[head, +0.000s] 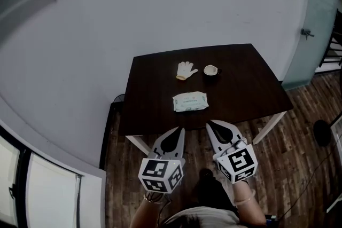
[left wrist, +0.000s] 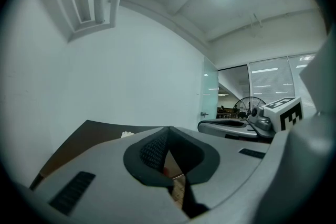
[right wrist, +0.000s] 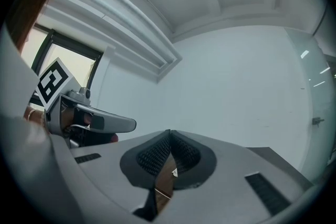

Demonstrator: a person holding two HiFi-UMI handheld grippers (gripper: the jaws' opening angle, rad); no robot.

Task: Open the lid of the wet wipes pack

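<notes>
Table (head: 251, 83) dark wood, bearing wipes pack (head: 190, 101) | floor (head: 299, 157) planks | wall (head: 160, 2) white

**Both grippers held shut, side by side**

The left gripper (head: 178, 130) and the right gripper (head: 210, 124) are held level ahead of the body. They are set close together without touching and pointed the same way. Both pairs of jaws are seen closed tip to tip, with nothing caught between them. The left marker cube (head: 160, 174) and the right marker cube (head: 238, 164) are turned up toward the head camera. A thin band is worn at the left wrist (head: 154, 200) and the right wrist (head: 244, 201).
</notes>
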